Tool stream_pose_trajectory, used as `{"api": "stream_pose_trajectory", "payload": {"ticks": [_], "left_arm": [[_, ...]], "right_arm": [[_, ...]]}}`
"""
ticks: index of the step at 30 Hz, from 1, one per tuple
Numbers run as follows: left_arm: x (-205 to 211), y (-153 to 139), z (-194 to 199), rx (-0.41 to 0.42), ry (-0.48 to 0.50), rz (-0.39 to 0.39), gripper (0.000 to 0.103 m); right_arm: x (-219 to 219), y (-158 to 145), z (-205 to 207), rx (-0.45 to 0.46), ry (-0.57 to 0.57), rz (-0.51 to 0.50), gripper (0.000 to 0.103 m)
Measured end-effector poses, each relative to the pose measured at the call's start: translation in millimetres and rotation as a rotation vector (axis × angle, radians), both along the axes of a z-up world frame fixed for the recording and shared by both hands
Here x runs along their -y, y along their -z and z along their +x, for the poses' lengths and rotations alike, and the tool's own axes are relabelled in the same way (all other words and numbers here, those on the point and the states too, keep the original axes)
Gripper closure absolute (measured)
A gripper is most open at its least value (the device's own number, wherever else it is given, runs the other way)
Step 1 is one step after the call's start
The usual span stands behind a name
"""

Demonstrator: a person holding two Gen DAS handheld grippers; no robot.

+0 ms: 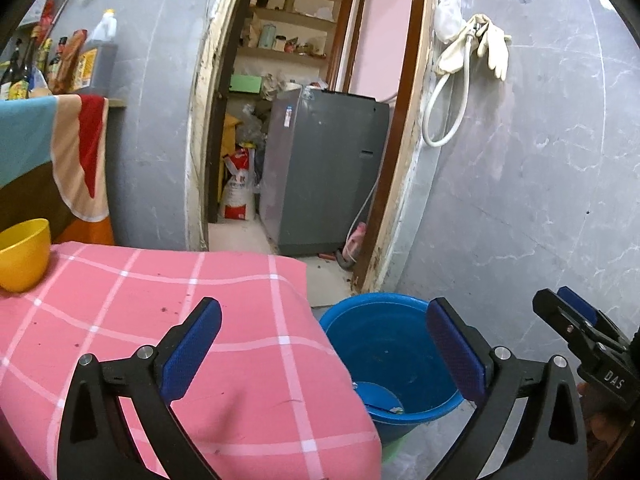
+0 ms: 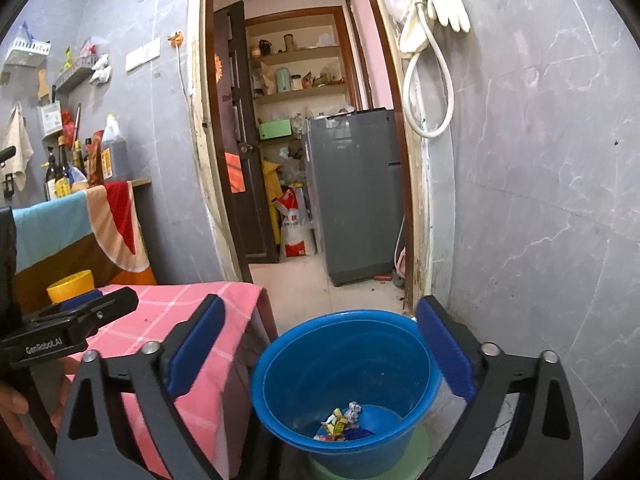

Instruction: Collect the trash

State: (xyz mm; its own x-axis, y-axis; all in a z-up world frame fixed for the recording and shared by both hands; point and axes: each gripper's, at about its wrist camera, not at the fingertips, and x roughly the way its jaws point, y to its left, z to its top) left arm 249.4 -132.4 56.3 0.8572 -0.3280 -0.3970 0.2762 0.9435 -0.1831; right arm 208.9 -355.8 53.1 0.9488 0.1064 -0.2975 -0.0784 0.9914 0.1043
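Note:
A blue bucket stands on the floor beside the table's corner. Crumpled wrappers and a paper ball lie at its bottom. My right gripper hovers over the bucket, open, with nothing between its blue pads. In the left wrist view the same bucket sits low and right of centre. My left gripper is open and empty above the edge of the pink checked tablecloth. The right gripper shows at the far right there, and the left gripper shows at the left of the right wrist view.
A yellow bowl rests on the cloth at the far left. Behind it hangs a colourful towel below a shelf of bottles. An open doorway leads to a grey appliance. A hose and gloves hang on the grey wall.

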Motion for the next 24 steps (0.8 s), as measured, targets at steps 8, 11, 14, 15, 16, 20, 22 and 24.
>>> {"api": "stream_pose_trajectory", "payload": {"ticks": [8,11,14,15,16,20,22,24], "left_arm": [[-12,-5,-26,0.054,-0.035,0.008,0.002],[-16,-3,-37,0.067,-0.037,0.009,0.002],[-22,-4,-46,0.075,-0.042,0.007,0.002],[-24,-4,-50,0.08,-0.044,0.009,0.002],[-25,-3,-55,0.084,-0.048,0.012,0.002],[-30,0,-73,0.095,-0.061,0.022,0.002],[-33,3,-83,0.096,-0.069,0.023,0.002],[-37,6,-92,0.098,-0.075,0.025,0.002]], "right_arm": [[-10,-8,-20,0.031,0.008,0.008,0.0],[-13,-10,-29,0.045,0.018,0.011,0.0],[-17,-11,-43,0.065,0.024,0.014,0.0],[-18,-11,-46,0.072,0.025,0.013,0.0],[-20,-11,-51,0.08,0.025,0.012,0.0],[-28,-10,-70,0.114,0.032,-0.003,0.0],[-31,-10,-80,0.132,0.035,-0.013,0.0],[-35,-10,-88,0.148,0.038,-0.021,0.0]]}}
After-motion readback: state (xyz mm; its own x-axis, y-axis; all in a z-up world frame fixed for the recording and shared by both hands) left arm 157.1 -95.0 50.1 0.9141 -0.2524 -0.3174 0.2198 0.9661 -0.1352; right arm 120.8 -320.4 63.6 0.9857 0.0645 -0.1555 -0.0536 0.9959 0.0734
